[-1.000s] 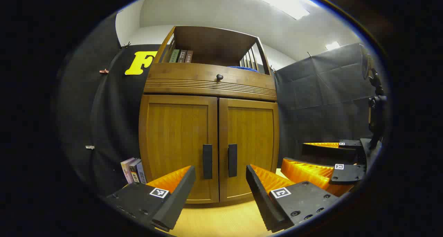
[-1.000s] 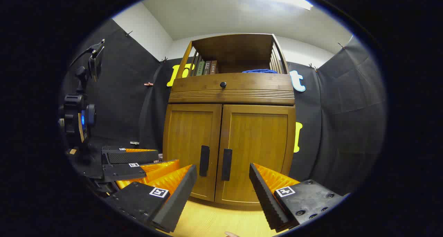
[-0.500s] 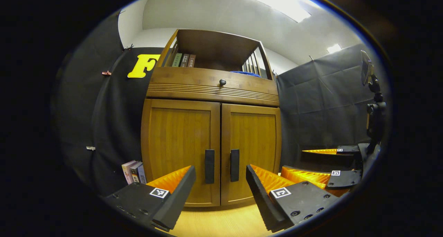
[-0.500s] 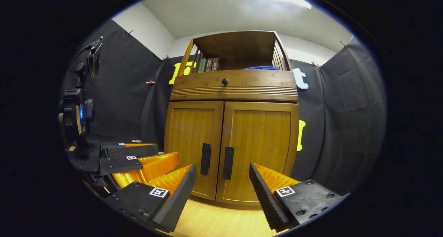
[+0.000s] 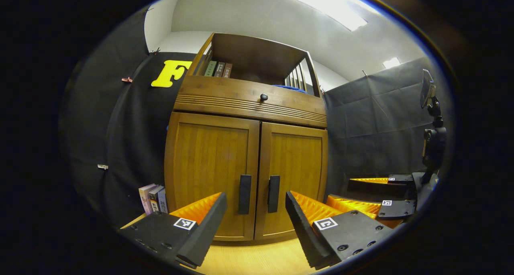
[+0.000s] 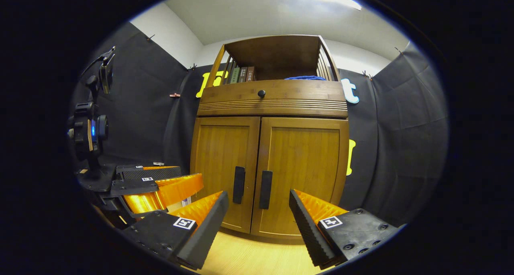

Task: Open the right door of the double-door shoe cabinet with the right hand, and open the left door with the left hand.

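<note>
Shoe cabinet (image 6: 269, 162) ahead, left door (image 6: 223, 170) and right door (image 6: 303, 174) closed, dark handles (image 6: 265, 189) side by side at centre seam. Right tongs (image 6: 257, 223) spread wide, empty, short of doors. Left tongs (image 6: 160, 182) off left, also spread. Books (image 6: 242, 74), blue cloth (image 6: 305, 78) on top shelf.

Shoe cabinet, both doors shut.
We note the wooden shoe cabinet (image 6: 271, 162) upright on the floor; left door (image 6: 223, 168) and right door (image 6: 303, 174) meet flush, each with a dark vertical handle beside the centre seam.
</note>
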A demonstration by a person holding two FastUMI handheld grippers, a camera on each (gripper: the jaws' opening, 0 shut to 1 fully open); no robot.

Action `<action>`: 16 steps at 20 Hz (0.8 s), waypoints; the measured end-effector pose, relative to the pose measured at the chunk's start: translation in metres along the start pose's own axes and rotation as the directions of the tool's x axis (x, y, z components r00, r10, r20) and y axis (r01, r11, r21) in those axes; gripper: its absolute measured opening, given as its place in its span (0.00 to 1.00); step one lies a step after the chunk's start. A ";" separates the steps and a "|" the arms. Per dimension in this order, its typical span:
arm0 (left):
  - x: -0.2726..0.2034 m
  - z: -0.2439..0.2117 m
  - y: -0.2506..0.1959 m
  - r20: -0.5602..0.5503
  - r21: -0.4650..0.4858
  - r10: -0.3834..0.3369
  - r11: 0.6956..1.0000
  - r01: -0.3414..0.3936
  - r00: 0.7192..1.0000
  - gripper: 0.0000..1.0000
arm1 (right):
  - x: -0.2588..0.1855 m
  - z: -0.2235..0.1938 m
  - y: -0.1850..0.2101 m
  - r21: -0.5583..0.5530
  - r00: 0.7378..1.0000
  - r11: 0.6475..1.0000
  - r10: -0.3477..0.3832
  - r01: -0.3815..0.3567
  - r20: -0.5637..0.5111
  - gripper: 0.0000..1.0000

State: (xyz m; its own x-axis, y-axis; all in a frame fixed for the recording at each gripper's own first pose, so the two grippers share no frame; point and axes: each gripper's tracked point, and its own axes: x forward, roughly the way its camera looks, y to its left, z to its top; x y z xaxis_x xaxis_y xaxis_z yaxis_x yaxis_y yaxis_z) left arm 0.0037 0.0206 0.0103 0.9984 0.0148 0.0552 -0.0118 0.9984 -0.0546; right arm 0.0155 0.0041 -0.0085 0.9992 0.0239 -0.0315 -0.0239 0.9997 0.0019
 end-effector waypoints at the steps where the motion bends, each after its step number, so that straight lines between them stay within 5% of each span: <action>1: 0.000 -0.001 0.001 0.000 0.002 -0.001 1.000 0.001 1.000 0.91 | 0.002 -0.001 0.001 0.004 1.000 1.000 0.000 0.000 -0.001 0.96; 16: 0.002 -0.007 0.035 0.001 0.011 -0.005 1.000 0.005 1.000 0.87 | 0.095 -0.036 0.003 0.040 0.998 0.998 -0.050 0.051 -0.034 0.93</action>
State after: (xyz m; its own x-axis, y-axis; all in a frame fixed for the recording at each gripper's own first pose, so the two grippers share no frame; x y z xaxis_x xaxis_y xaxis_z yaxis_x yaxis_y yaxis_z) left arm 0.0053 0.0550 0.0017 0.9984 0.0097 0.0565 -0.0072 0.9990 -0.0430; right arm 0.1089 0.0096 -0.0474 0.9975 -0.0257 -0.0656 0.0283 0.9988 0.0400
